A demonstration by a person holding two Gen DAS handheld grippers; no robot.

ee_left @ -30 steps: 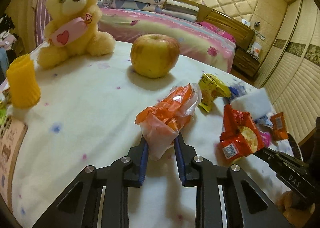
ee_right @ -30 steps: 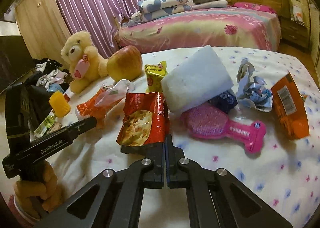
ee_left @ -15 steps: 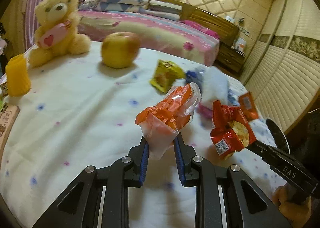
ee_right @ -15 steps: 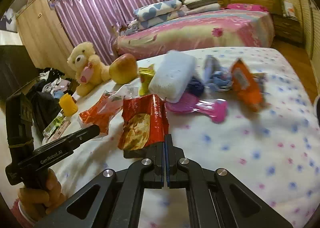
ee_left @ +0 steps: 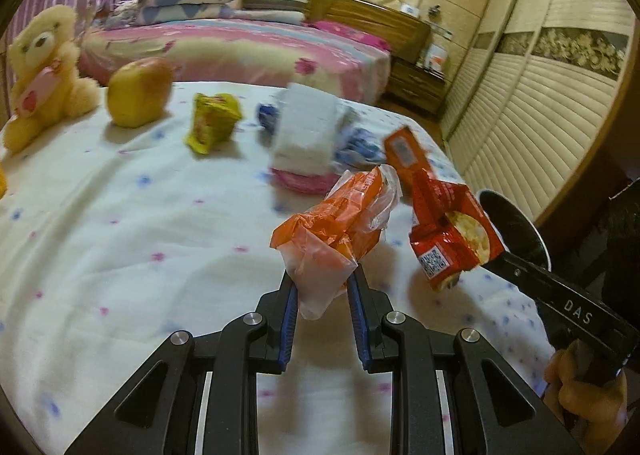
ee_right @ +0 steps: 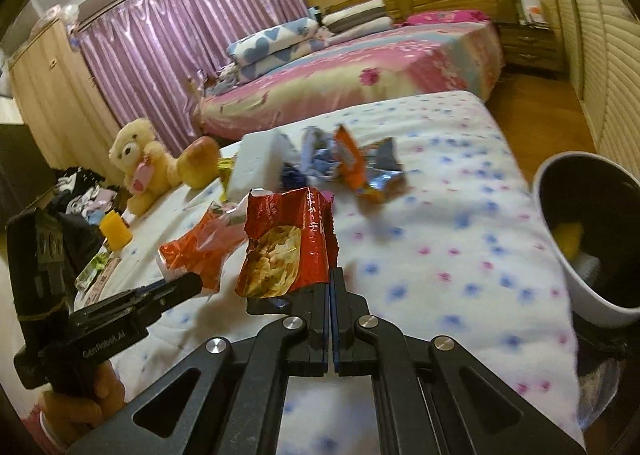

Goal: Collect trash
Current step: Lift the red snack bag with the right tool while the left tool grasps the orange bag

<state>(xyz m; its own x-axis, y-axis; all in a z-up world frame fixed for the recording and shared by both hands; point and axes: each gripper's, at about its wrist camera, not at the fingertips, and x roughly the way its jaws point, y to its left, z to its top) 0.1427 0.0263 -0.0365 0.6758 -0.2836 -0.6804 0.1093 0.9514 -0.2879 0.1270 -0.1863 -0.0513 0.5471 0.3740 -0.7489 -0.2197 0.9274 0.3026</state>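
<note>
Teddy bear [ee_left: 42, 73], apple [ee_left: 138, 91], yellow wrapper [ee_left: 214, 121] on spotted bedspread [ee_left: 120, 235] at left. Left gripper [ee_left: 322, 287] clamps orange-and-clear wrapper [ee_left: 340, 223], held above spread. Right gripper [ee_right: 330, 283] pinched tight on red snack bag [ee_right: 286, 243], also lifted. White bin [ee_right: 576, 255] at far right beside bed edge, yellow scrap inside.

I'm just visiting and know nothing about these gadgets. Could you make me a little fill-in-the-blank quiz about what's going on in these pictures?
1. The left gripper is shut on an ____ and clear plastic wrapper.
2. The right gripper pinches a red ____ bag.
3. At the bed's edge stands a white bin with something ____ inside.
4. Beside the teddy bear sits an ____ on the spotted sheet.

Missing words: orange; snack; yellow; apple
</note>
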